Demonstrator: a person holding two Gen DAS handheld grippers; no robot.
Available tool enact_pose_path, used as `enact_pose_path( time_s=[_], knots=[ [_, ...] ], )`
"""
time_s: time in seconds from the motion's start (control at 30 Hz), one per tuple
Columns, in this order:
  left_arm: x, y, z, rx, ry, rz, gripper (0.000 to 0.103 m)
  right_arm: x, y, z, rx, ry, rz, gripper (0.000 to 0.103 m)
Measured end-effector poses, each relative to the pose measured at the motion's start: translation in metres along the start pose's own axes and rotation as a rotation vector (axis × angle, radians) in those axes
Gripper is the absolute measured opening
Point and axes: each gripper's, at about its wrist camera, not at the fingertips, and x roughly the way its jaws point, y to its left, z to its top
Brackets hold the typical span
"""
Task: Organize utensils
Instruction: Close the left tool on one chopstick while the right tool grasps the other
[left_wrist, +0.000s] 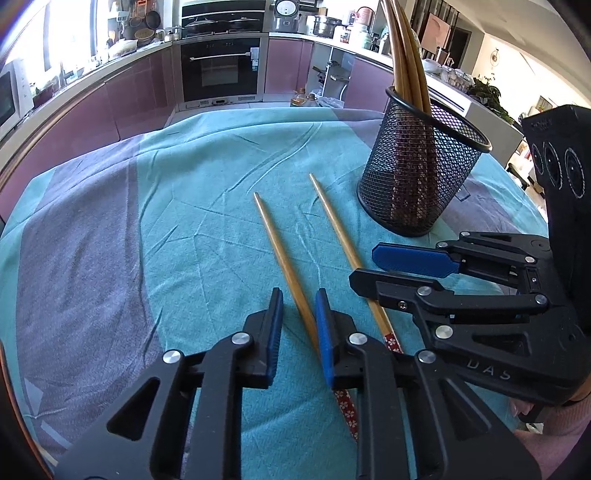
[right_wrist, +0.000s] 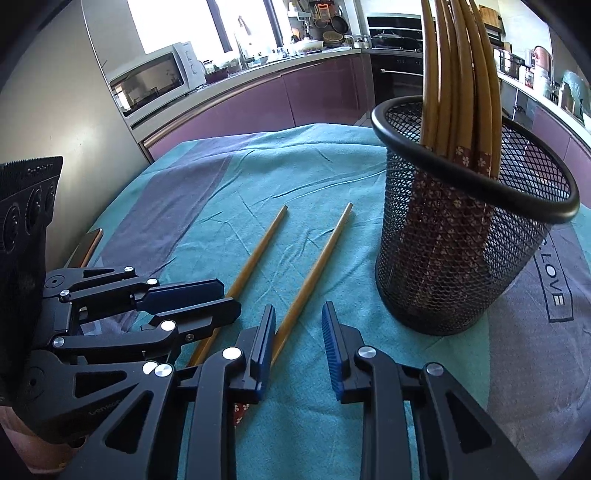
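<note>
Two wooden chopsticks lie side by side on the teal cloth: the left chopstick (left_wrist: 284, 258) (right_wrist: 255, 254) and the right chopstick (left_wrist: 340, 236) (right_wrist: 314, 273). A black mesh holder (left_wrist: 421, 162) (right_wrist: 465, 236) with several chopsticks standing in it is at the right. My left gripper (left_wrist: 298, 299) is open just above the left chopstick, whose shaft passes between the fingers. It also shows in the right wrist view (right_wrist: 225, 299). My right gripper (right_wrist: 298, 314) is open and empty above the right chopstick's handle end. It shows in the left wrist view (left_wrist: 362, 264) too.
The table is covered by a teal and purple cloth (left_wrist: 184, 206) (right_wrist: 221, 173). A phone (right_wrist: 86, 247) lies at the left table edge. Kitchen counters, an oven (left_wrist: 221, 70) and a microwave (right_wrist: 155, 77) stand beyond the table.
</note>
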Motion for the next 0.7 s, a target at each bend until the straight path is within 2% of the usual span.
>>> enact_pose_path(
  time_s=[0.17,0.43,0.7],
  knots=[
    [0.002,-0.001,-0.002,-0.013,0.0,-0.006,0.013,-0.002,-0.005,-0.002,0.033,0.001,0.033,0.011],
    [0.0,-0.001,-0.005,-0.033,0.001,-0.013,0.008,-0.008,-0.012,-0.005,0.054,-0.004,0.044,0.007],
    [0.002,-0.001,-0.006,-0.023,0.008,-0.006,0.008,-0.007,-0.015,-0.006,0.056,0.0,0.004,0.012]
  ],
)
